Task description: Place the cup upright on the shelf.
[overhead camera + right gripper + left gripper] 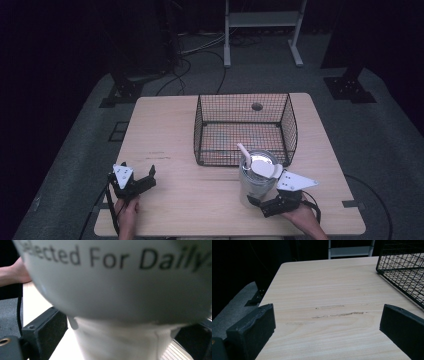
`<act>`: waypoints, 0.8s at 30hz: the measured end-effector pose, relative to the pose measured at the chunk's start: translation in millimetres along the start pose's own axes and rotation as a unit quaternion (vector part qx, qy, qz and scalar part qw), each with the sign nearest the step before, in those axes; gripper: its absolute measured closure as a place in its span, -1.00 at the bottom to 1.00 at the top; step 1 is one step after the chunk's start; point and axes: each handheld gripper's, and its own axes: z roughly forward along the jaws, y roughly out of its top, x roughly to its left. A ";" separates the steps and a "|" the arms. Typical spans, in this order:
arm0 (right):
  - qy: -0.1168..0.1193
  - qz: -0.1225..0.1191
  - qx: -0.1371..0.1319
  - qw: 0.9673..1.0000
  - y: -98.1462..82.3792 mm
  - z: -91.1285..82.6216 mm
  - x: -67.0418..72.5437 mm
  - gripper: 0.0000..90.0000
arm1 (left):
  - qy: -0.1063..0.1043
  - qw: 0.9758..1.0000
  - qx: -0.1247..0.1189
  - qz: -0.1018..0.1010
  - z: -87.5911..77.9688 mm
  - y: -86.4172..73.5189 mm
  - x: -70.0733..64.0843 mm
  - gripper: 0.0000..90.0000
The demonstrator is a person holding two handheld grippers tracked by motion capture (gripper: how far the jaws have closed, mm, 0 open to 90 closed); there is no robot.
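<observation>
Tumbler (256, 181), white with lid and straw, stood on table (165, 145) just in front of wire basket (243, 128).

High view: right gripper (262, 202) low against tumbler's near side, one jaw visible at its base; far jaw hidden behind the body, so grip not confirmed here. Left gripper (145, 179) well apart on left of table, jaws spread, nothing between them.

Left gripper view: jaws wide open, bare wood between them, basket corner (402, 272) beyond right jaw.

Right gripper view: tumbler (120, 290) very close, between the two jaws, printed band above, narrower base below. Left jaw stood off from the base with a gap; right jaw mostly hidden. Read as open around the base, not yet clamped.

Judgement on step: grasp for lift into basket. Best closed squarely on the narrow base, then raised upright, since top-heavy and prone to tipping. Basket's near wall to be cleared before setting down.
</observation>
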 end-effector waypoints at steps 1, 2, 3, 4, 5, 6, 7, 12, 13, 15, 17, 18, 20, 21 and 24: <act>0.000 0.000 -0.002 1.000 0.1 0.6 0.1 -0.92 | 0.000 1.000 0.000 0.000 0.0 0.0 -0.1 -1.00; -0.002 -0.001 -0.003 1.000 0.3 1.0 0.2 -0.91 | 0.000 1.000 -0.001 0.001 0.0 0.0 -0.1 -1.00; -0.003 0.000 -0.008 1.000 0.5 2.1 0.6 -0.91 | 0.000 1.000 -0.001 0.001 0.0 0.0 -0.1 -1.00; -0.003 0.001 -0.010 1.000 0.7 2.7 0.6 -0.90 | 0.000 1.000 0.000 0.000 -0.1 0.0 0.0 -1.00; -0.004 0.001 -0.014 1.000 0.7 3.4 0.7 -0.89 | 0.000 1.000 0.000 0.000 -0.1 0.0 0.0 -1.00; -0.005 -0.001 -0.016 1.000 0.5 4.0 0.2 -0.88 | 0.000 1.000 0.000 0.000 -0.1 0.0 0.1 -1.00; -0.005 -0.001 -0.017 1.000 0.5 4.3 0.1 -0.87 | 0.000 1.000 0.000 0.000 -0.1 0.0 0.1 -1.00; -0.009 -0.005 -0.029 1.000 0.2 5.9 0.3 -0.83 | -0.001 1.000 0.000 -0.001 0.0 0.0 0.2 -1.00; -0.008 -0.005 -0.030 1.000 -0.1 6.0 0.2 -0.83 | -0.001 1.000 0.000 -0.001 0.0 0.0 0.2 -1.00; -0.009 -0.005 -0.031 0.999 -0.5 5.8 0.5 -0.83 | 0.000 1.000 0.000 -0.001 0.0 0.0 0.2 -1.00; -0.008 -0.008 -0.034 0.999 -1.1 6.0 0.2 -0.82 | 0.000 1.000 0.000 -0.001 0.0 0.0 0.2 -1.00; -0.008 -0.009 -0.036 0.999 -1.3 6.0 0.2 -0.82 | 0.000 1.000 0.000 -0.001 0.1 0.0 0.1 -1.00; -0.009 -0.012 -0.039 0.999 -2.1 5.9 -0.1 -0.82 | 0.000 1.000 0.000 -0.002 0.1 0.0 0.2 -1.00; -0.007 -0.013 -0.041 0.999 -2.5 5.9 -0.7 -0.82 | 0.000 1.000 0.000 -0.002 0.1 0.0 0.3 -1.00; -0.004 -0.013 -0.046 0.999 -3.0 6.1 -0.9 -0.82 | 0.000 1.000 0.000 -0.002 0.1 0.0 0.3 -1.00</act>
